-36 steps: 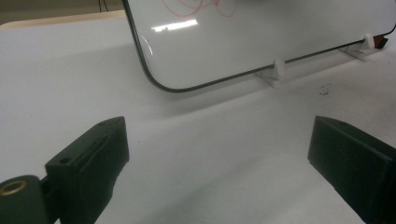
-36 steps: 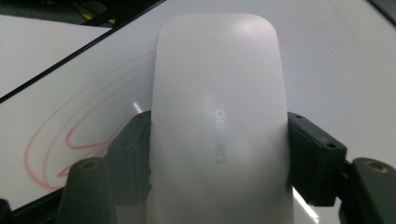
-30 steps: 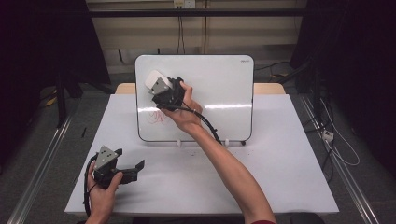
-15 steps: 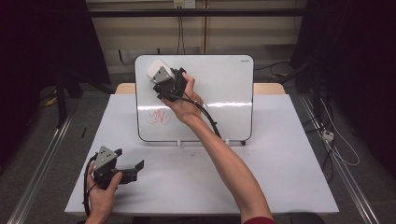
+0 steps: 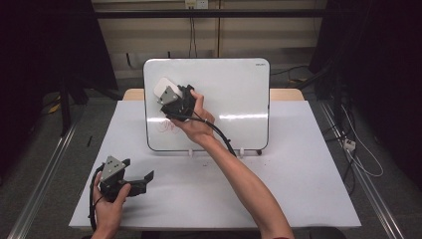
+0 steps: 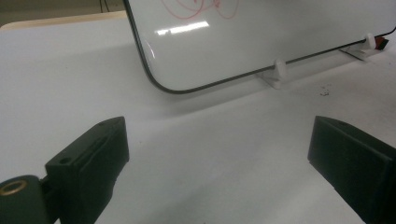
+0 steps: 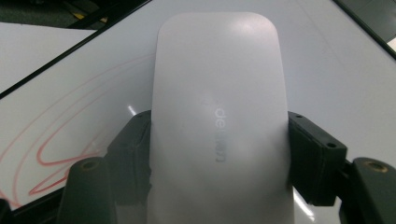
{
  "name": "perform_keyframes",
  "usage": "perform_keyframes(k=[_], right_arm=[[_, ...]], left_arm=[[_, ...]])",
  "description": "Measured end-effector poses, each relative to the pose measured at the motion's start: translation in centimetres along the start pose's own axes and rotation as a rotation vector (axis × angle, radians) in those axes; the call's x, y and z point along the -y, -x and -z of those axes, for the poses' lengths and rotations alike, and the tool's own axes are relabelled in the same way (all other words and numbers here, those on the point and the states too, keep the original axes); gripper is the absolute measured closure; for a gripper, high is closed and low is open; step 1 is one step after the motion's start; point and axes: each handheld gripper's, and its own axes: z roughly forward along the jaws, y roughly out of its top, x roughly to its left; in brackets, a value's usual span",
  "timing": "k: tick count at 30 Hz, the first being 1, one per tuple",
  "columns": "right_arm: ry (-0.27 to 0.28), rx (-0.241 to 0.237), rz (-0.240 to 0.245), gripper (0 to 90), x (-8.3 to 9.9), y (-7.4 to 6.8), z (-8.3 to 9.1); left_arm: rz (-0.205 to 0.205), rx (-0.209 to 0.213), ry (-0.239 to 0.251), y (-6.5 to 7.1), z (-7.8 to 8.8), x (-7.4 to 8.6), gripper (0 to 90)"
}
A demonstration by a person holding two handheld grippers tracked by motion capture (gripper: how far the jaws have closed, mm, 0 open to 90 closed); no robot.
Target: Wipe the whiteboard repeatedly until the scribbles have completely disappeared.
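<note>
Behind eraser (image 7: 218, 116), scribbled whiteboard (image 5: 234, 89).

Between the right gripper's (image 7: 219, 140) black jaws sat a white eraser (image 7: 218, 116) that looked like smooth, matt plastic with a soft shine at its top. Just behind those jaws the whiteboard (image 7: 336, 60) was glossy and slick, bright with light streaks, and the red scribble (image 7: 70, 154) on it looked thin and faint. The left gripper's (image 6: 217, 158) jaws looked like dull black plastic, and the table cover (image 6: 210, 154) under them was white, matt and smooth.
</note>
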Motion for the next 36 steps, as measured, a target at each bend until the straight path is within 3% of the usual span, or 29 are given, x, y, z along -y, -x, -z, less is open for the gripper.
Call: perform_keyframes(k=[8,19,27,36], right_arm=[[0.0,-0.013,0.027,31.5,0.6,-1.9,0.2],[0.005,-0.058,0.106,31.6,1.9,-5.9,0.5],[0.02,-0.055,0.094,31.6,2.8,-6.1,1.5],[0.01,-0.093,0.14,31.6,4.4,-8.5,2.4]], left_arm=[[-0.003,-0.001,-0.002,0.0,0.0,0.0,5.3],[-0.004,-0.003,0.001,0.1,0.1,0.0,5.3],[-0.002,0.0,0.001,0.1,-0.1,0.0,5.3],[-0.005,-0.001,-0.003,0.2,-0.2,0.0,5.3]])
